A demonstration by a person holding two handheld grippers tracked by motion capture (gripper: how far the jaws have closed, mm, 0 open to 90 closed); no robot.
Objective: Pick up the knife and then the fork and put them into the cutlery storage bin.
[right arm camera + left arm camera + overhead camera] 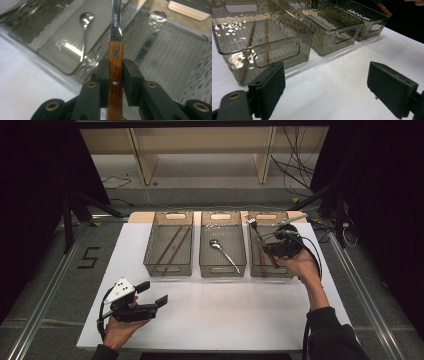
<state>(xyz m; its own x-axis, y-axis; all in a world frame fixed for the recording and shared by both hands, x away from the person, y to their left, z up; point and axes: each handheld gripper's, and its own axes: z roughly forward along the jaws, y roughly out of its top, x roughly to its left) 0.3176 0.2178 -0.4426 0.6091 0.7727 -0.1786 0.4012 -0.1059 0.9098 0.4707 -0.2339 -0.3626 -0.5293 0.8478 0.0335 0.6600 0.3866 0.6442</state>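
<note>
My right gripper [115, 72] pinched a wooden-handled fork [115, 37] by its handle above the right-hand bin [286, 270]; its long axis ran straight out from my jaws, tines leading. My left gripper [150, 294] hovered over the worktop [225, 315], jaws spread.

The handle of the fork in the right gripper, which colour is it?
The handle is reddish-brown wood with two dark rivets; the right gripper view shows it best.
</note>
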